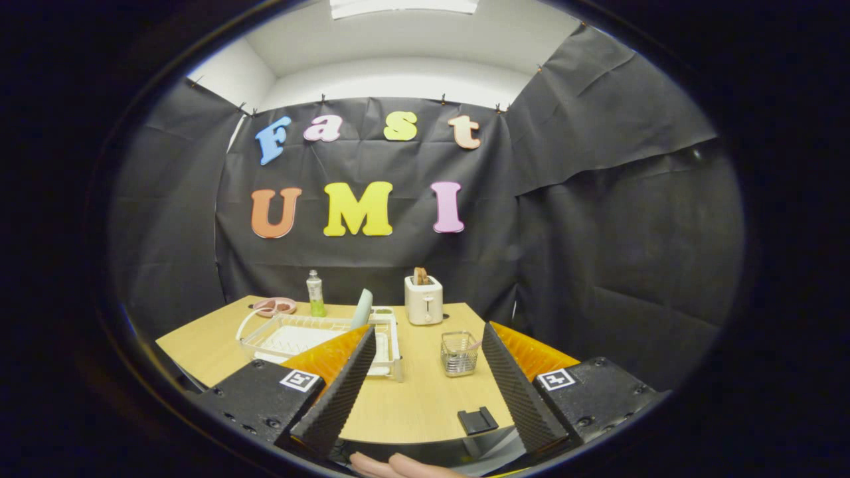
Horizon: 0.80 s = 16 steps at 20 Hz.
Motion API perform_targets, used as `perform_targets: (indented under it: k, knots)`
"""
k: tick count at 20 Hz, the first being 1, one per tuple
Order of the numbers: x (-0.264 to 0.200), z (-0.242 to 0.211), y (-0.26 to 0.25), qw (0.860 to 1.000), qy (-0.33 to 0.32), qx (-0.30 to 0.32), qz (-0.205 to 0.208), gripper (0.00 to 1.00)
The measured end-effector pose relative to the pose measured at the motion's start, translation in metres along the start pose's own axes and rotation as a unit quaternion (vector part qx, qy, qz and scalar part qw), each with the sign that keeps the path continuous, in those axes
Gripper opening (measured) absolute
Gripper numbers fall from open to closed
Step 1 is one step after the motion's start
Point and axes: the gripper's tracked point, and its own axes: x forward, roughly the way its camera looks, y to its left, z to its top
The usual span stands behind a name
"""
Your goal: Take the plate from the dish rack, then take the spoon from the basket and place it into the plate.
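Observation:
My gripper [428,338] hangs above the near part of the wooden table [412,398], open, with nothing between its ribbed black fingers [339,392]. A pale green plate [362,308] stands on edge in the white dish rack [312,335], beyond the left finger. Just ahead, between the fingers, sits a small clear wire basket [459,353] with a pinkish spoon handle [473,346] poking over its rim.
A white toaster [424,299] with bread stands at the back of the table. A green bottle [315,293] and a pink dish [275,306] are at the back left. A small black clip [477,420] sits at the near edge. Fingertips of a hand [398,466] show below.

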Motion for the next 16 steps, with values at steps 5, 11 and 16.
perform_targets:
  k: [5, 11, 16]
  knots:
    - [0.002, -0.001, 0.002, 1.0, -0.002, -0.005, 0.0, 1.0]
    - [0.034, 0.019, 0.028, 1.0, 0.004, -0.023, 0.015, 1.0]
    - [0.096, 0.031, 0.075, 0.997, 0.034, -0.064, 0.041, 1.0]
